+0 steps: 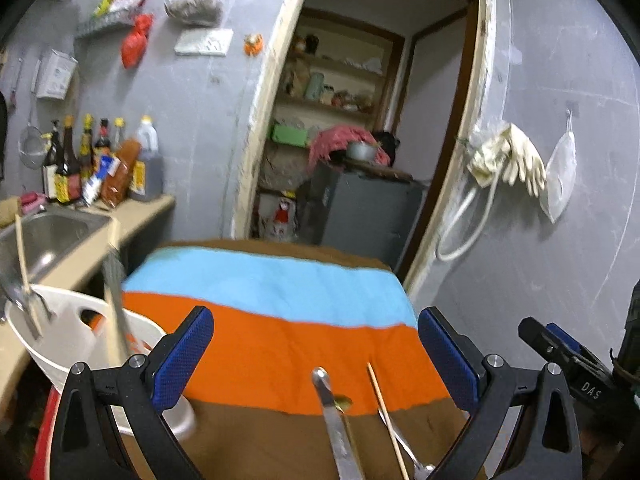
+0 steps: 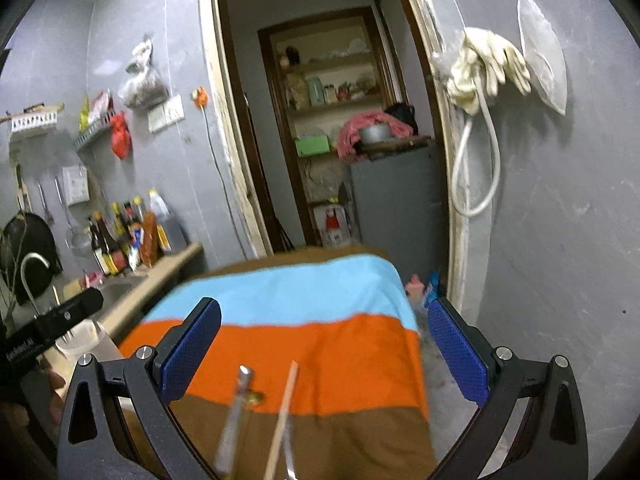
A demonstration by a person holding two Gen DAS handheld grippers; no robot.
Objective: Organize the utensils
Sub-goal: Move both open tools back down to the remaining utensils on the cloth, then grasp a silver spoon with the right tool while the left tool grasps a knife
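Note:
A metal utensil handle [image 1: 340, 432] and a thin wooden chopstick [image 1: 386, 420] lie on the striped cloth [image 1: 280, 320] covering the table, low between the fingers of my open, empty left gripper [image 1: 316, 354]. A white holder [image 1: 76, 344] at the left edge holds several utensils, among them a wooden stick and metal pieces. In the right wrist view the same metal handle [image 2: 236, 412] and chopstick [image 2: 284, 412] lie blurred below my open, empty right gripper [image 2: 324, 354]. The right gripper also shows at the right edge of the left wrist view [image 1: 568, 352].
A steel sink [image 1: 48, 236] and counter with sauce bottles [image 1: 96, 164] are at the left. A doorway [image 1: 360, 120] behind the table opens onto shelves and a grey cabinet [image 1: 360, 212]. Gloves and a hose [image 1: 508, 160] hang on the right wall.

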